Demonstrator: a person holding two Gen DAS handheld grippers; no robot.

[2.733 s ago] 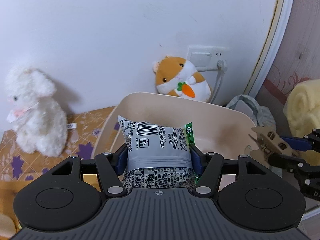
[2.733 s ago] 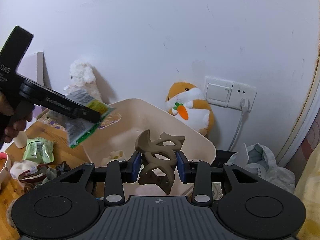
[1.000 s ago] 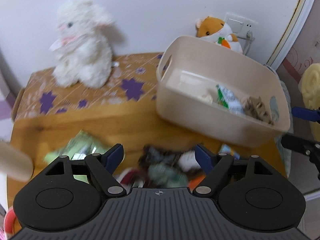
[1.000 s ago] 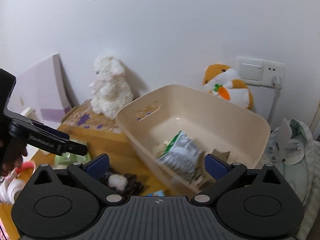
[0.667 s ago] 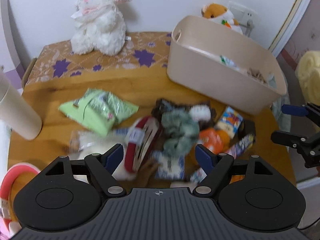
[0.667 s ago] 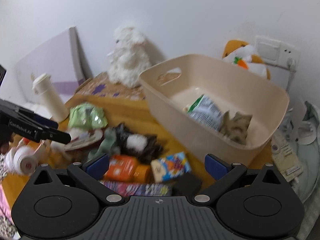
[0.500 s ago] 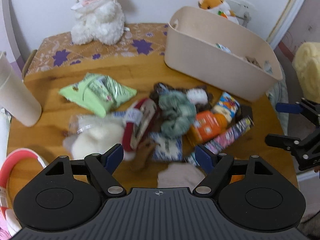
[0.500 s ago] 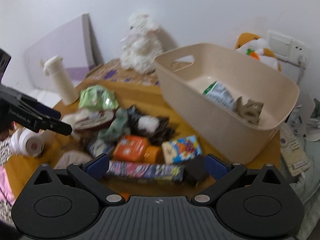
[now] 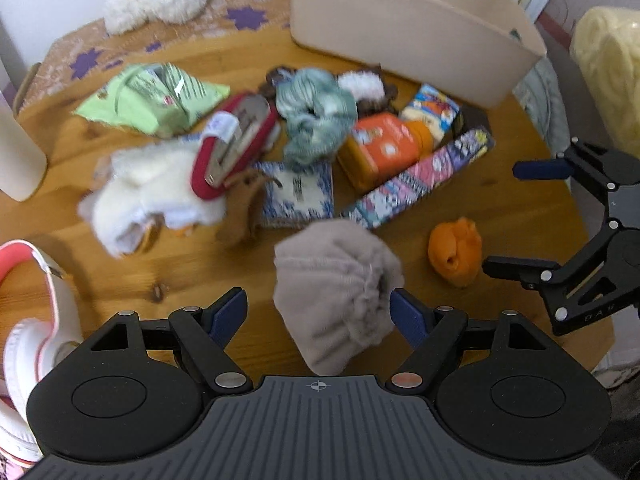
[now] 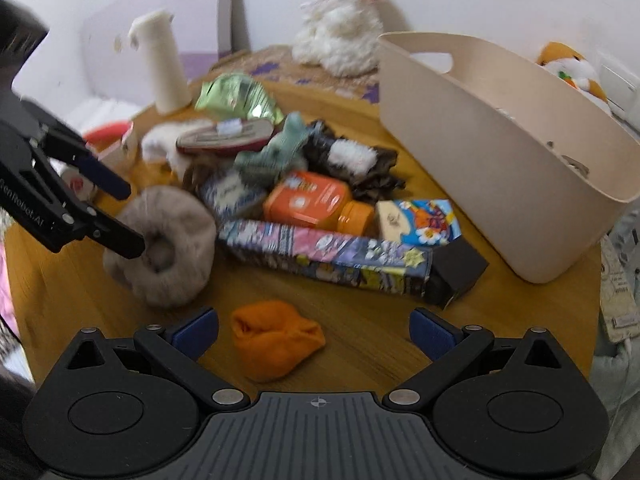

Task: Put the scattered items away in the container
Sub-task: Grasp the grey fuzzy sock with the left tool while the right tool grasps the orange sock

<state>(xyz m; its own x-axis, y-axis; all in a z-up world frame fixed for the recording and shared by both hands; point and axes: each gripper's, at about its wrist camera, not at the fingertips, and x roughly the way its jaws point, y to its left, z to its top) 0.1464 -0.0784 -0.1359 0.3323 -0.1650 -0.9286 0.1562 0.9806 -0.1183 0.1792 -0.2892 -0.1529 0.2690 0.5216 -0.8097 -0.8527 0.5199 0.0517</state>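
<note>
A beige tub (image 9: 420,36) (image 10: 500,176) stands at the far right of the round wooden table. My left gripper (image 9: 319,312) is open, its fingers either side of a grey rolled sock (image 9: 336,288) (image 10: 168,248). My right gripper (image 10: 314,330) is open around an orange rolled sock (image 10: 276,340) (image 9: 456,252). Between socks and tub lies a pile: an orange bottle (image 10: 312,202), a long patterned box (image 10: 328,254), a small colourful carton (image 10: 416,222), a teal scrunchie (image 9: 316,114), a green packet (image 9: 152,98), a red case (image 9: 232,146).
A white plush rabbit (image 10: 340,20) sits behind the pile, an orange hamster plush (image 10: 568,64) behind the tub. A cream bottle (image 10: 162,64) stands at the left. Pink-white headphones (image 9: 36,312) lie at the near left edge. A yellow roll (image 9: 608,76) is off the table right.
Both grippers let their items go into the tub, opened, and pulled back and down over the table. They now sit low, the left at the grey sock, the right at the orange sock.
</note>
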